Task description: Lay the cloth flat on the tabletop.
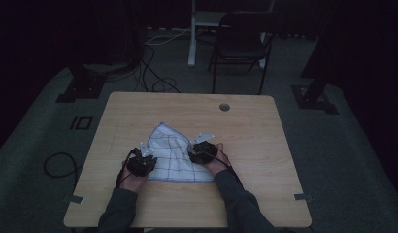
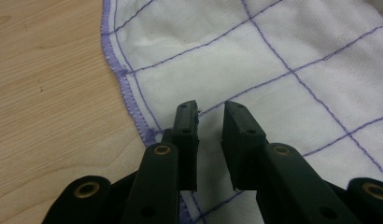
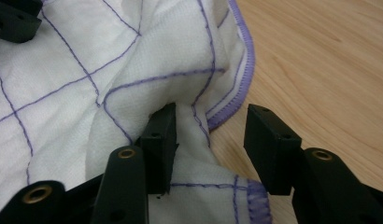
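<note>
A white cloth (image 1: 170, 150) with purple grid lines and a purple hem lies crumpled on the wooden table (image 1: 245, 131), near its front. My left gripper (image 1: 148, 155) is at the cloth's left edge. In the left gripper view its jaws (image 2: 210, 109) stand a little apart over the cloth (image 2: 255, 56), just inside the hem, and pinch nothing. My right gripper (image 1: 193, 153) is at the cloth's right edge. Its jaws (image 3: 213, 121) stand wide apart around a raised fold of cloth (image 3: 110, 60) by the hem; the left pad touches the fabric and the right pad is clear of it.
A round cable hole (image 1: 224, 107) sits near the table's far edge. Beyond the table stand a dark chair (image 1: 240, 43) and a white post (image 1: 192, 34), with cables (image 1: 148, 73) on the floor. Bare wood (image 3: 329, 70) lies right of the cloth.
</note>
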Demonstrator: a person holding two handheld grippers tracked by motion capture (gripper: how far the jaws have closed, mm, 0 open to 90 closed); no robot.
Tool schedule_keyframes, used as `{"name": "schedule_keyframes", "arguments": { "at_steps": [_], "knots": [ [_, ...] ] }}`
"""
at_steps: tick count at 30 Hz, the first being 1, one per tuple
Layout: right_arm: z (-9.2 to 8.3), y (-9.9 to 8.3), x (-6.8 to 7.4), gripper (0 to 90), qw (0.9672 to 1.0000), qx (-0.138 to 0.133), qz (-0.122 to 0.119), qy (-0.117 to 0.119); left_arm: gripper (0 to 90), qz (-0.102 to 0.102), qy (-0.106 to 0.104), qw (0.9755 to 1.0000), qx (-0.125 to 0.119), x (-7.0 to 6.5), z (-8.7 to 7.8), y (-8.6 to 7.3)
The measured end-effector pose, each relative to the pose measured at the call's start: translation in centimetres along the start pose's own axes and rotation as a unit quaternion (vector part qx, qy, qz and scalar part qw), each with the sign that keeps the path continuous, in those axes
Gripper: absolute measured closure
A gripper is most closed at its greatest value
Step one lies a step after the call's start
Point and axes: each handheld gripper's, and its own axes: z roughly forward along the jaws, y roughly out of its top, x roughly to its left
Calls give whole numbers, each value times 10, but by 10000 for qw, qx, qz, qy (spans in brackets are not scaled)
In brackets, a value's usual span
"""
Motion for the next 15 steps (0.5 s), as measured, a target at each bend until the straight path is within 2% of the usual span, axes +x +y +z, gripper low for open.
{"name": "schedule_keyframes", "arguments": {
  "at_steps": [2, 5, 9, 11, 15],
  "knots": [
    [3, 1, 0, 580, 10000, 22, 26, 35, 762, -4, -2, 10000, -7, 0, 0, 0],
    [6, 2, -1, 687, 9998, 28, 88, 170, 764, 0, -4, 10000, -9, 0, 0, 0],
    [8, 4, 3, 822, 9998, 71, -40, 199, 778, 10, -11, 10000, -29, -1, 0, -1],
    [7, 4, 3, 858, 9998, 130, -84, 154, 790, 47, -16, 10000, -29, -1, 0, -1],
    [2, 1, -7, 875, 9997, 213, 44, -69, 824, 86, -29, 10000, -40, -2, 0, -1]
  ]
}}
